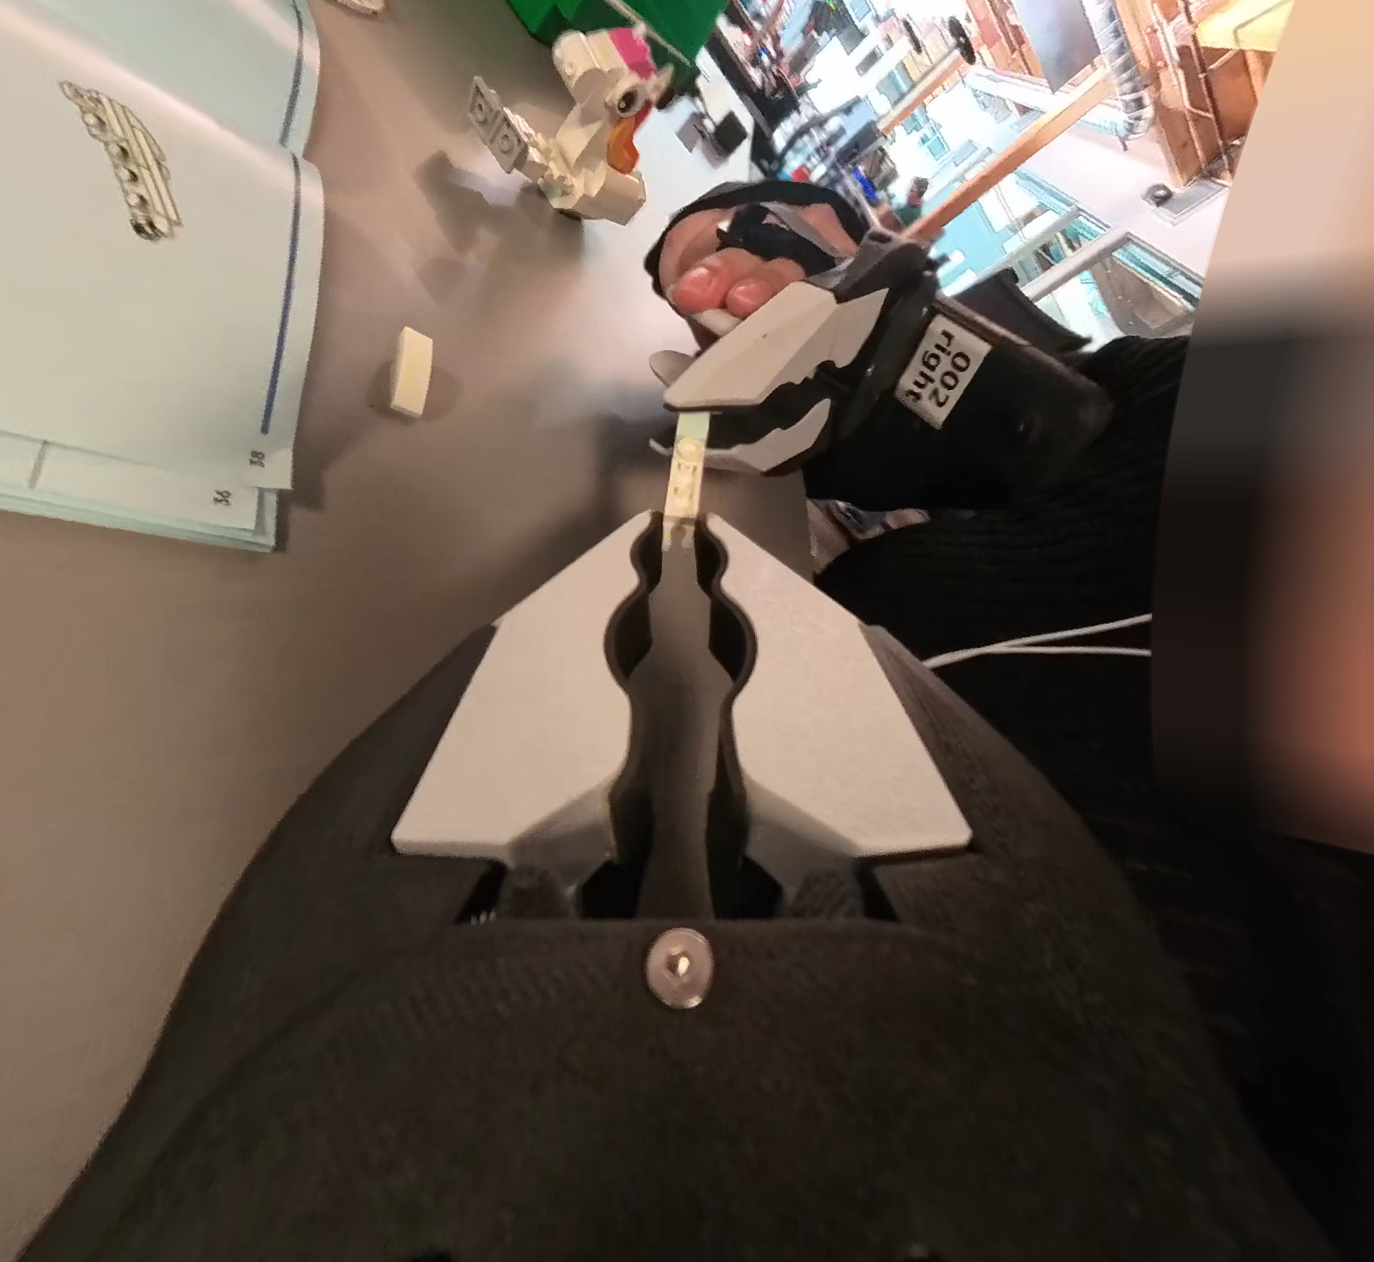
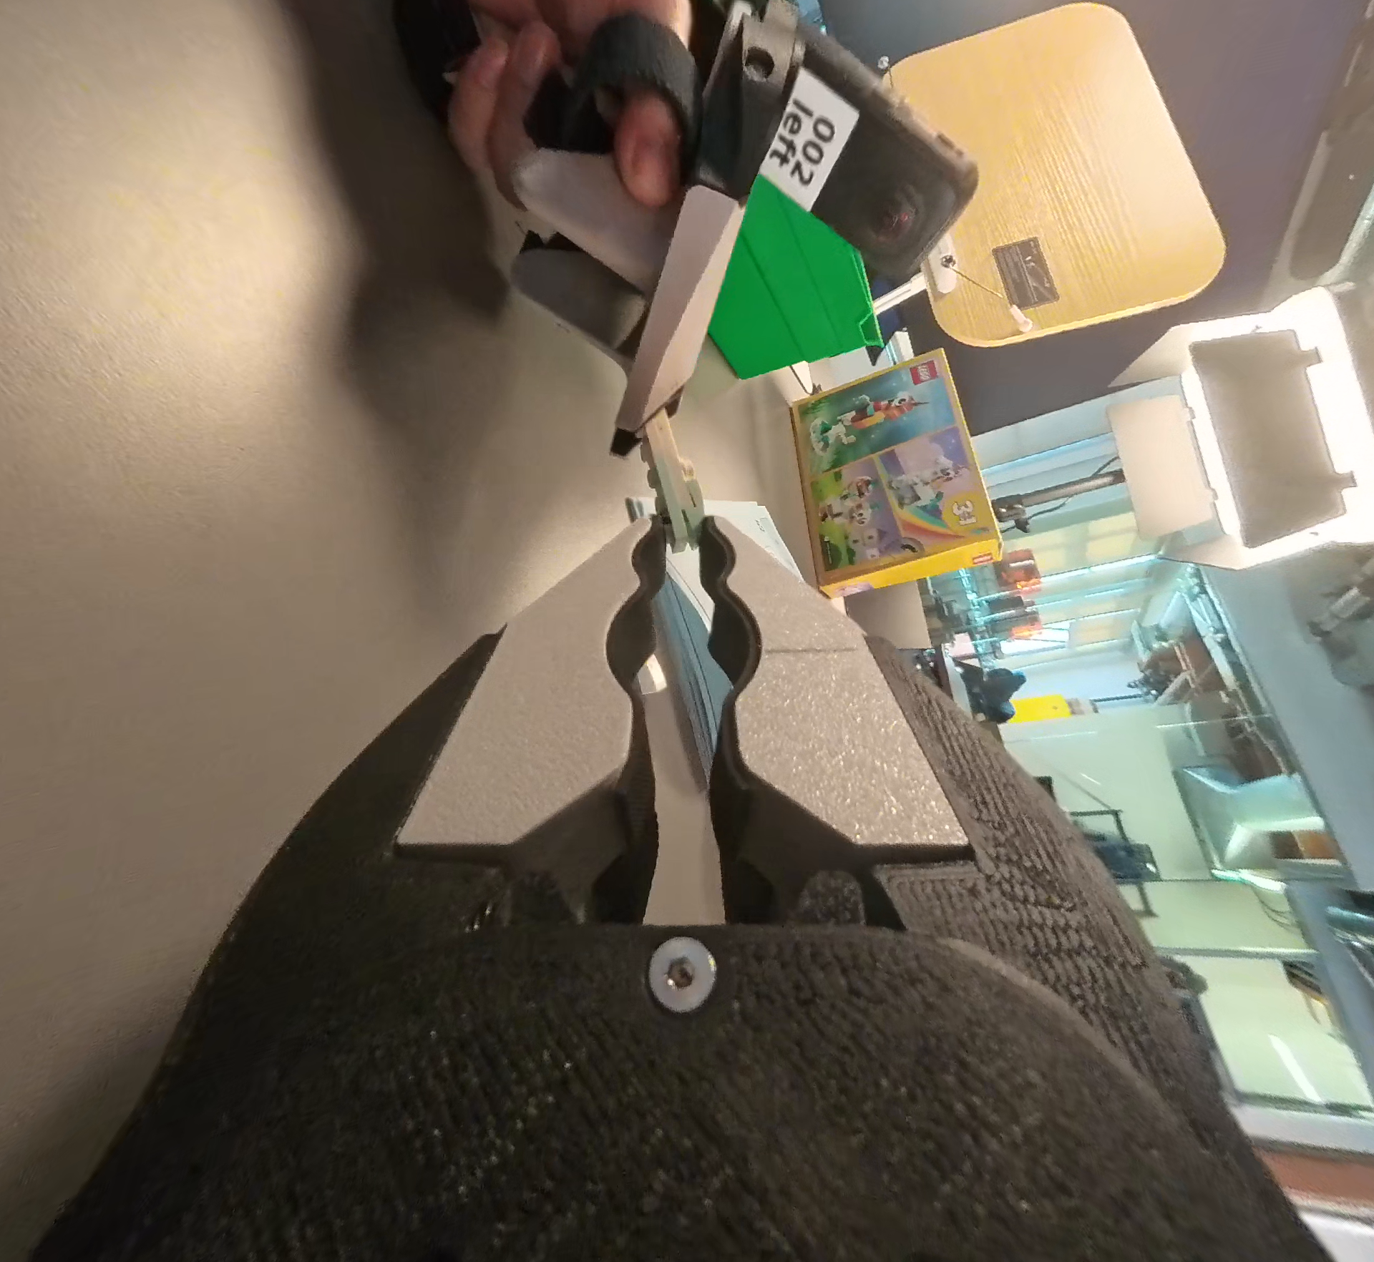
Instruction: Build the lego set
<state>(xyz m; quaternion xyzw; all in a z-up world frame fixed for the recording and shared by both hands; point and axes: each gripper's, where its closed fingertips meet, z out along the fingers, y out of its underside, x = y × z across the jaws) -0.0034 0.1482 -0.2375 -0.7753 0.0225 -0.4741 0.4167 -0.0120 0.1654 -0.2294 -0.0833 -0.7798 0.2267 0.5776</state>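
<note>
Lego plate strip (image 1: 682, 475), pinched endwise by both closed tongs, left (image 1: 678, 520) and right (image 2: 680, 520), could snap apart if twisted.

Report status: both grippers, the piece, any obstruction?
Left gripper and right gripper both shut on the thin white plate assembly, held between them above the table. Nothing in the way.
</note>
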